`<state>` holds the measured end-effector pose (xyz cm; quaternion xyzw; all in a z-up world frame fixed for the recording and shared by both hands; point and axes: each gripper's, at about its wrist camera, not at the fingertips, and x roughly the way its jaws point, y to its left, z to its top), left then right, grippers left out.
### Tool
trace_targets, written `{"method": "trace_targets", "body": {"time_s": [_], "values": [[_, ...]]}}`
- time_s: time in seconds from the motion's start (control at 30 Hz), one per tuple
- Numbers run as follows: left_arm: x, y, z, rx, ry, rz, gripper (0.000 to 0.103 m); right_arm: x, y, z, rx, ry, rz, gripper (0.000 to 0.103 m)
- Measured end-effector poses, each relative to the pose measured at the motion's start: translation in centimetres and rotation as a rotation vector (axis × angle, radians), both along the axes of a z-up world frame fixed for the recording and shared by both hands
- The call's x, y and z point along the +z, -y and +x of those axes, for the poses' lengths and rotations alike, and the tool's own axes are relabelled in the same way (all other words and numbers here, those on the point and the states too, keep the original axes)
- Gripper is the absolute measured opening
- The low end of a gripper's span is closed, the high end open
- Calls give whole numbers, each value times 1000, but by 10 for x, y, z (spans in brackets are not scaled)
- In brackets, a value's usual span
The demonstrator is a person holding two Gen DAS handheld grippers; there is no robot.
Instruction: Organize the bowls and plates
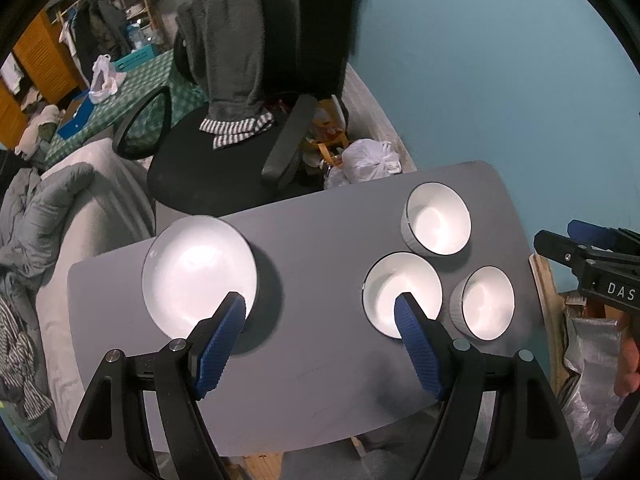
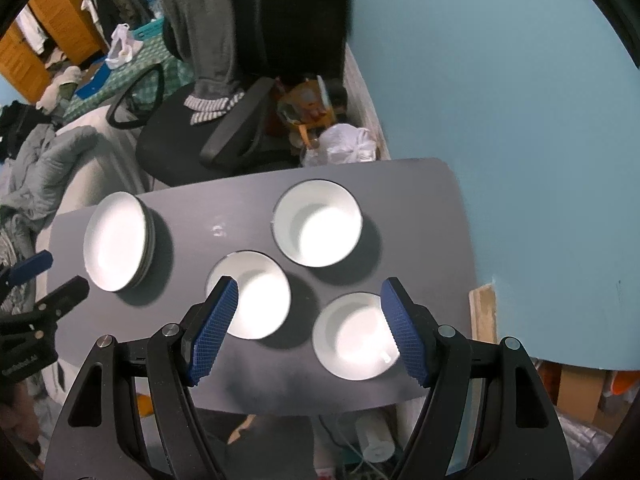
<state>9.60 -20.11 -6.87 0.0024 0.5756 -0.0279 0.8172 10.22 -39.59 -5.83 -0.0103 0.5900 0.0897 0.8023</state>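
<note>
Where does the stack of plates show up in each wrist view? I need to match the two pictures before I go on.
Left wrist view: the stack of plates sits left of centre on the grey table, just beyond the left tool's left fingertip.
Right wrist view: the stack of plates is at the table's far left, near the left tool entering from the picture's edge.
Shared landmark: the black office chair behind the table.

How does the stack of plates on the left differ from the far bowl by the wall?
The stack of plates is shallow and wide with smooth edges; the far bowl is deep, and the left wrist view shows its outer wall ribbed. The plates are piled up; the bowl stands alone. Both are white with dark rims and empty, on the grey table.
</note>
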Motion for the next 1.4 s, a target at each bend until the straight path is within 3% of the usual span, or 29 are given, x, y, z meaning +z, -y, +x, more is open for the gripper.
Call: {"method": "trace_targets", "body": {"time_s": [0.67,1.4], "values": [[-22,37,23,-71,-35,9,78,-23,33,4,-79,-26,9,73],[-93,28,28,12,-134,-14,78,-93,-1,20,42,-108,68,73]]}}
